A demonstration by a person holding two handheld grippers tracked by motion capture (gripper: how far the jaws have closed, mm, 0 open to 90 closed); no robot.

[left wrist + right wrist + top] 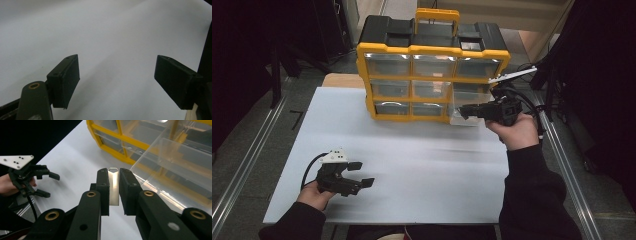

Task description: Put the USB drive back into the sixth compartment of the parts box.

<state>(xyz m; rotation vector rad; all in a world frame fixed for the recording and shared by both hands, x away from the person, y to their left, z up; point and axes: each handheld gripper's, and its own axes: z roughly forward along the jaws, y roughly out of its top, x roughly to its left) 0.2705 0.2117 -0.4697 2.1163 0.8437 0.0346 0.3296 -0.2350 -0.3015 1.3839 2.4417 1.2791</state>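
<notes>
Two grippers: our left gripper (362, 174) spread, idle at 7 o'clock on the white worktop (422, 160).
Right gripper (114, 192): pinching a small flat silver metal plate (114, 187).
Progress: plate lifted beside the pulled-out clear plastic drawer (175, 167) of the yellow-and-black organiser (432, 50), 2 o'clock; we judge placing remains.

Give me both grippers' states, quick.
Left gripper: open, holding nothing, over the white table.
Right gripper: closed on a thin flat silvery metal strip.
</notes>
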